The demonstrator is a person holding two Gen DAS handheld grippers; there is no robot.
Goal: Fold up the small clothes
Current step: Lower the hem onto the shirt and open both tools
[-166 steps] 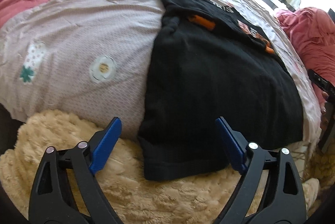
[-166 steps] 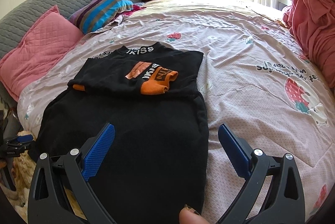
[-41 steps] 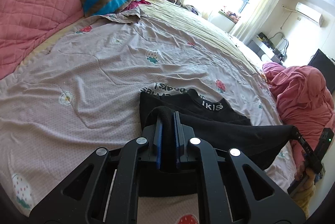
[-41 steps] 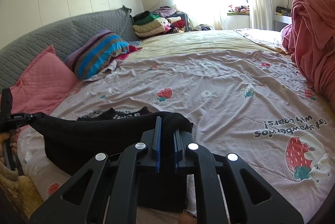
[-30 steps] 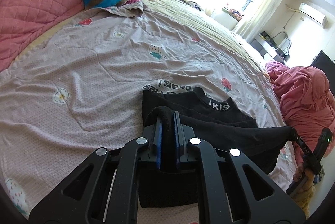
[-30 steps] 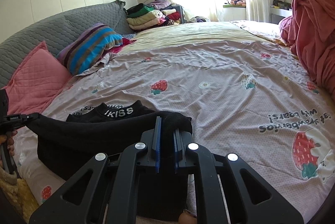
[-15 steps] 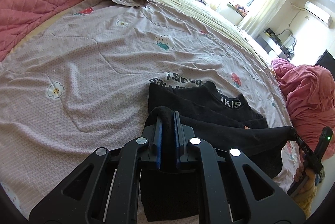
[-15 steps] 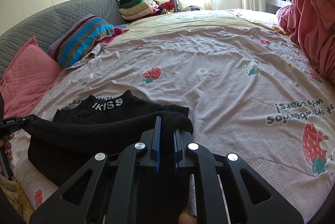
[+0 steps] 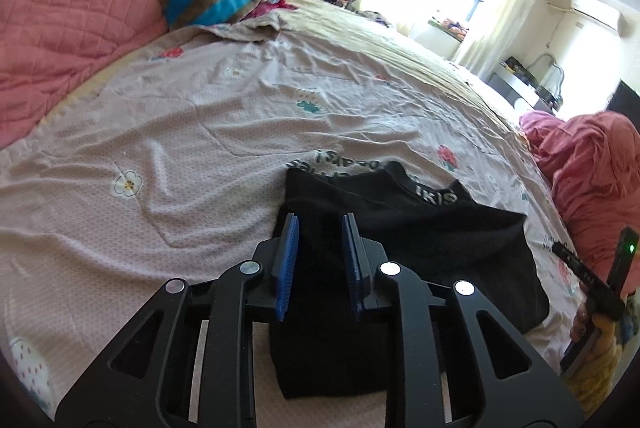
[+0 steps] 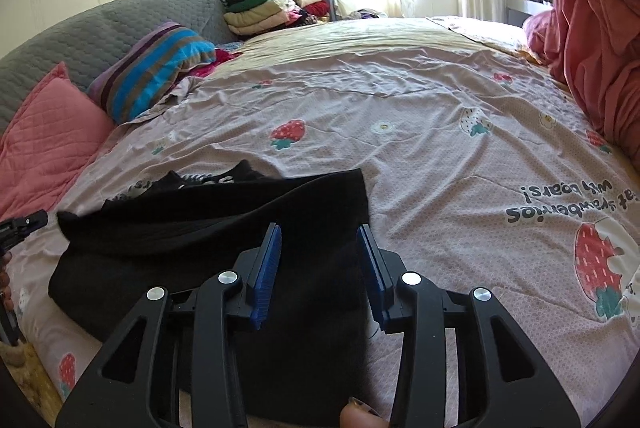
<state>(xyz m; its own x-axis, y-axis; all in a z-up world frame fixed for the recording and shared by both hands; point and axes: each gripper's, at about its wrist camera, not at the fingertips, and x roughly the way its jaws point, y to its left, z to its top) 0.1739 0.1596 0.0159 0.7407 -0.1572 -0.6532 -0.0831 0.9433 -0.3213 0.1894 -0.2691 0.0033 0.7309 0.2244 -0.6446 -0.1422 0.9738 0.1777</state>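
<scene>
Two low, close wrist views, opposite sides, sharing black garment (image 9: 420, 240) (image 10: 208, 228).

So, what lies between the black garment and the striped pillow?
Only wrinkled printed bedsheet separates the black garment from the striped pillow, shown in the right wrist view.

The left black two-finger gripper with blue ridged pads (image 9: 320, 260) has its jaws parted by a narrow gap, nothing pinched between them, fingers pointing forward and slightly down. The right black two-finger gripper with blue ridged pads (image 10: 319, 268) is spread a little wider and likewise grips nothing. A fingertip (image 10: 357, 416) shows at the lower edge under the right gripper.
</scene>
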